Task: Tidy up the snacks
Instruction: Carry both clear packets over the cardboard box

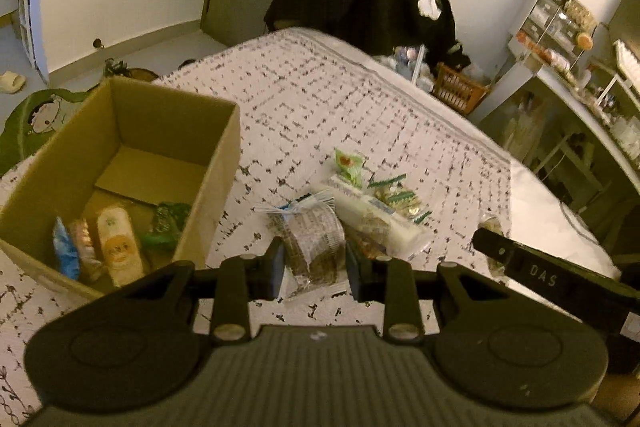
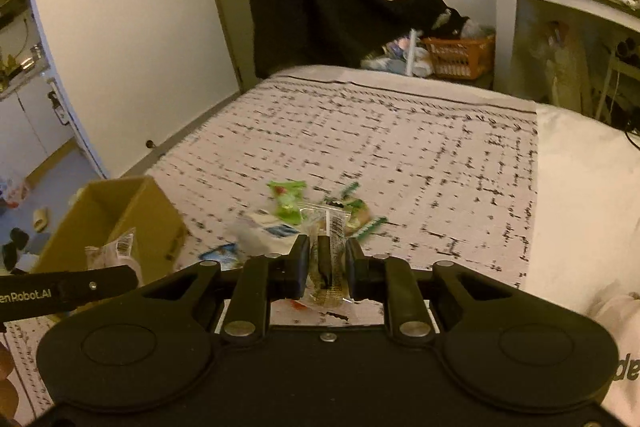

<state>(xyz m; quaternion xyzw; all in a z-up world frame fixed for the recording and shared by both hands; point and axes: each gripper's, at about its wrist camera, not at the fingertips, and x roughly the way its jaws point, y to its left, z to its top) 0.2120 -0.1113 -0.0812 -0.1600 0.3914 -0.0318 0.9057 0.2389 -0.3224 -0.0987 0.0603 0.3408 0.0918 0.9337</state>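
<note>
- Box (image 1: 120, 163), open on the bed (image 1: 320, 99): four packets lie inside, their print too blurred to read.
- Left gripper (image 1: 314, 261), right of the box: jaws clamped on a clear packet (image 1: 312, 243), lower end hidden.
- Pile (image 1: 372, 195) beyond it, overlapping.
- Right gripper (image 2: 328, 259): jaws shut on a packet (image 2: 330, 247), contents unclear.
</note>
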